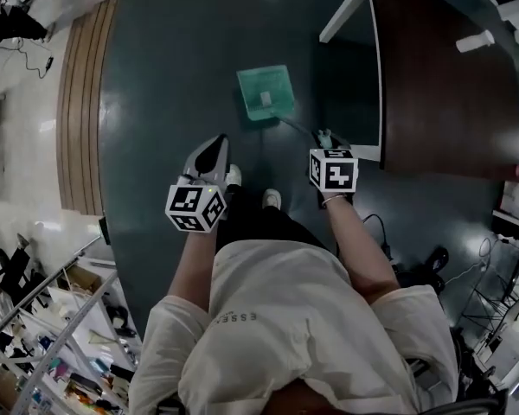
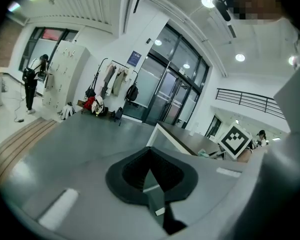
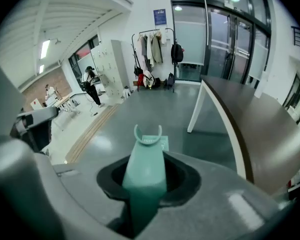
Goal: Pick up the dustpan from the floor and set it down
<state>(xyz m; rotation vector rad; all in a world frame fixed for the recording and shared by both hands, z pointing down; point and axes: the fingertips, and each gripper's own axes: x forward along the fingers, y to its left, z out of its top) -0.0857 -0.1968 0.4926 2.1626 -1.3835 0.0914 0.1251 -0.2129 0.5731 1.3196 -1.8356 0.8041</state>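
The green dustpan (image 1: 264,92) shows in the head view over the dark floor, ahead of my feet. Its long thin handle (image 1: 301,128) slants back to my right gripper (image 1: 326,135), which is shut on the handle's thick green grip (image 3: 144,169). In the right gripper view a corner of the pan (image 3: 163,143) peeks out behind the grip's forked end. I cannot tell whether the pan touches the floor. My left gripper (image 1: 218,141) hangs to the left of the pan, pointing forward, and its jaws (image 2: 152,184) are shut with nothing in them.
A brown table (image 1: 432,76) with a white edge and leg stands to the right, with a white bottle (image 1: 476,41) on it. A wooden strip (image 1: 82,102) borders the floor at the left. Shelves with clutter (image 1: 60,344) and cables (image 1: 432,262) lie behind me. A person (image 2: 32,81) stands far off by lockers.
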